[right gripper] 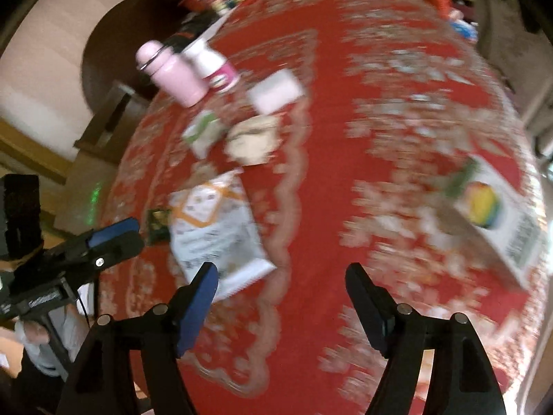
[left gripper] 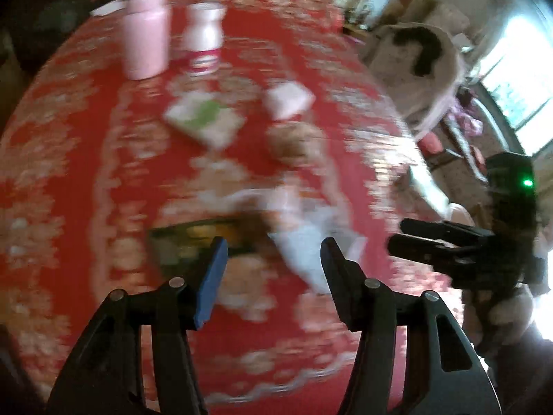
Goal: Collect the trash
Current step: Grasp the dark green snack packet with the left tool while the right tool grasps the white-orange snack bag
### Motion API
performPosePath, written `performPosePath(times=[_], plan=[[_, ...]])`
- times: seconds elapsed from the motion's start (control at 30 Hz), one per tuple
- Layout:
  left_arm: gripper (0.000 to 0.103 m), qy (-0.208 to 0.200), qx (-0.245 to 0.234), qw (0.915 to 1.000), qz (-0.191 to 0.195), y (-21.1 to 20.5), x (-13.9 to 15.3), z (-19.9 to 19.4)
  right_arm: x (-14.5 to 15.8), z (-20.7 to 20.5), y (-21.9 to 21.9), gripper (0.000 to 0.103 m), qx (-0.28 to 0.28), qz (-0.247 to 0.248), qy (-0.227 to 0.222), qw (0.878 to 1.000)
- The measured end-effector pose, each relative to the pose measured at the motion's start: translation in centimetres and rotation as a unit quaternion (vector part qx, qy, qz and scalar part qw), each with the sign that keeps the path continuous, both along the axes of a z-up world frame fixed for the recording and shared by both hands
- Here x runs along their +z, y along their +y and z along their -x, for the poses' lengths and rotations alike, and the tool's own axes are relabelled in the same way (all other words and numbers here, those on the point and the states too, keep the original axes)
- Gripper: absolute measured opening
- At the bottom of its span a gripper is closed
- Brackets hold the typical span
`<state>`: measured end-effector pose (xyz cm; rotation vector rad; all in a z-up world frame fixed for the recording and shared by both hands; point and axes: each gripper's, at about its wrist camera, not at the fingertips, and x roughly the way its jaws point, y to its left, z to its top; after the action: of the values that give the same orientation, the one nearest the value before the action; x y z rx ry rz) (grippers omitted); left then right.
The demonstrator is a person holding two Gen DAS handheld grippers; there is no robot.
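Left wrist view: blurred, worktop (left gripper: 86, 173) under a red patterned cloth.
Left hand-held gripper (left gripper: 273, 256): released, jaws apart, nothing between them.
Trash ahead: white wrapper (left gripper: 304, 242) lay just past the fingertips, a dark packet (left gripper: 193, 238) beside it on the left.
Further off: green-white packet (left gripper: 204, 117), white pad (left gripper: 288, 98), crumpled brown paper (left gripper: 293, 141) strewn mid-worktop, likely litter awaiting pickup.
Keepers, I'd judge: pink flask (left gripper: 145, 34) and small bottle (left gripper: 204, 38) stood upright at the far end.
Right hand-held gripper (left gripper: 432, 242): seen side-on at the right edge.

Right wrist view: also blurred.
Right hand-held gripper (right gripper: 281, 276): released, jaws wide, empty.
Nearest trash: white wrapper (right gripper: 214, 228) lay flat, partly behind the left fingertip (right gripper: 200, 297).
Other trash: printed packet (right gripper: 497, 214) lay off to the right, well apart.
Left hand-held gripper (right gripper: 114, 235): came in from the left, near the dark packet (right gripper: 157, 221).
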<state>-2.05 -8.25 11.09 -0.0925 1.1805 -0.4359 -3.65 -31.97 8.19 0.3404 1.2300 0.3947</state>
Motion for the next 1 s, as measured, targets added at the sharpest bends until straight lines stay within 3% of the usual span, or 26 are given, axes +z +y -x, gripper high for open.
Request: performPosePath(times=[0.2, 0.3, 0.63, 0.77, 0.87, 1.0], plan=[[0.055, 0.007, 0.066, 0.9978, 0.007, 6.3, -1.2, -2.2, -0.9, -2.0, 5.8, 0.079, 0.062, -0.006, -0.011, 0.998], [0.055, 0.006, 0.071, 0.9973, 0.017, 7.7, -1.4, -2.5, -1.6, -2.7, 7.9, 0.080, 0.090, 0.012, -0.014, 0.996], [0.059, 0.009, -0.022, 0.9987, 0.045, 5.9, -2.5, -3.6, -2.7, -3.8, 8.3, 0.076, 0.061, 0.076, -0.020, 0.995], [0.060, 0.008, -0.065, 0.9974, 0.030, 4.4, -2.9, -3.6, -2.2, -4.0, 7.5, 0.076, 0.051, 0.077, -0.029, 0.995], [0.060, 0.010, -0.099, 0.9950, 0.008, 3.0, -3.6, -3.7, -1.9, -4.0, 7.0, 0.084, 0.044, 0.066, -0.035, 0.996], [0.060, 0.023, -0.125, 0.9918, -0.011, 1.8, -4.9, -3.9, -2.7, -4.3, 7.3, 0.086, 0.072, 0.092, -0.020, 0.993]])
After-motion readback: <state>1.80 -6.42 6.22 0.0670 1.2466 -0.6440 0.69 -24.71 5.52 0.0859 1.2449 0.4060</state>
